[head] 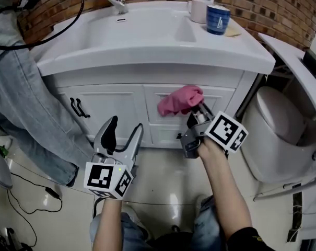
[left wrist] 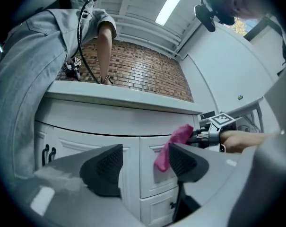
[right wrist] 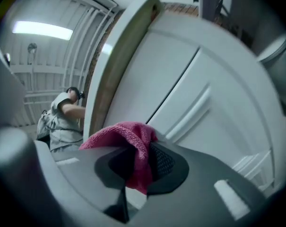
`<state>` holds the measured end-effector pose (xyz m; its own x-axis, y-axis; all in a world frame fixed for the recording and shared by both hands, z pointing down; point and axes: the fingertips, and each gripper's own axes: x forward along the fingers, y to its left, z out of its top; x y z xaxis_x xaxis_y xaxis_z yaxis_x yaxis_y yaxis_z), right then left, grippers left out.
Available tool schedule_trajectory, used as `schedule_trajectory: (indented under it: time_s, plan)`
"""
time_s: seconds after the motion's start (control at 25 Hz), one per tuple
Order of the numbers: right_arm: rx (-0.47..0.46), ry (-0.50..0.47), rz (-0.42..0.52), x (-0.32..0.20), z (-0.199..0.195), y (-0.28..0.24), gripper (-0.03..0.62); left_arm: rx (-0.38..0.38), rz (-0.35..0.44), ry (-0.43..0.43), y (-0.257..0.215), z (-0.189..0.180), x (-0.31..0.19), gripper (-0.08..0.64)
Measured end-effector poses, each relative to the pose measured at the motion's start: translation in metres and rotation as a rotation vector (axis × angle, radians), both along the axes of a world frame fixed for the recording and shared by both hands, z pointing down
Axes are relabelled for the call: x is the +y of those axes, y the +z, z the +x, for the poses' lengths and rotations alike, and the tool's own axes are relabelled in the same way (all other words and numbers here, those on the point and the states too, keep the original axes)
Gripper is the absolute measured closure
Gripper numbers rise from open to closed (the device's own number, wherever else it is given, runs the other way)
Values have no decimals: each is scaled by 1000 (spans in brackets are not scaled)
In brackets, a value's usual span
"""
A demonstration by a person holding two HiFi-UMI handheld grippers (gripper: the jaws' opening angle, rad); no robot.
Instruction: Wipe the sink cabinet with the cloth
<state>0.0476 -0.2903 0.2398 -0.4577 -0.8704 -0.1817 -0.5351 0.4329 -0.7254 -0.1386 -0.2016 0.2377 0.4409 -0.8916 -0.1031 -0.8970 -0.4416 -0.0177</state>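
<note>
A pink cloth is bunched against the upper right drawer front of the white sink cabinet. My right gripper is shut on the cloth, whose folds hang between the dark pads. The cabinet panel fills the right gripper view close up. My left gripper hangs open lower left, in front of the cabinet doors, holding nothing. In the left gripper view the cloth shows between the spread fingers.
A person in grey clothes stands at the cabinet's left side. A toilet with raised lid sits to the right. On the countertop are a faucet, a blue cup and a white cup. A cable lies on the floor.
</note>
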Motion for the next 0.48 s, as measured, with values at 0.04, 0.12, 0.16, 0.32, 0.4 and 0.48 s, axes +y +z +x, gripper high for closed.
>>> schedule_trajectory:
  time_s: [0.04,0.12,0.16,0.32,0.4,0.48]
  plan:
    - [-33,84,-5,4,35,0,540,17,-5,14,0,5,0,256]
    - [-68,259,-19,12,104,4,540,43,-5,40,-3,16,0,258]
    - [-72,311,-23,14,127,7,540,51,-3,48,-4,20,1,258]
    - [-36,272,-37,17,119,16,540,62,10,42,-9,24,2,258]
    - [26,166,-58,16,70,23,540,61,15,18,-11,18,1,258]
    - [51,38,-65,15,13,29,540,59,21,-24,-12,8,0,258]
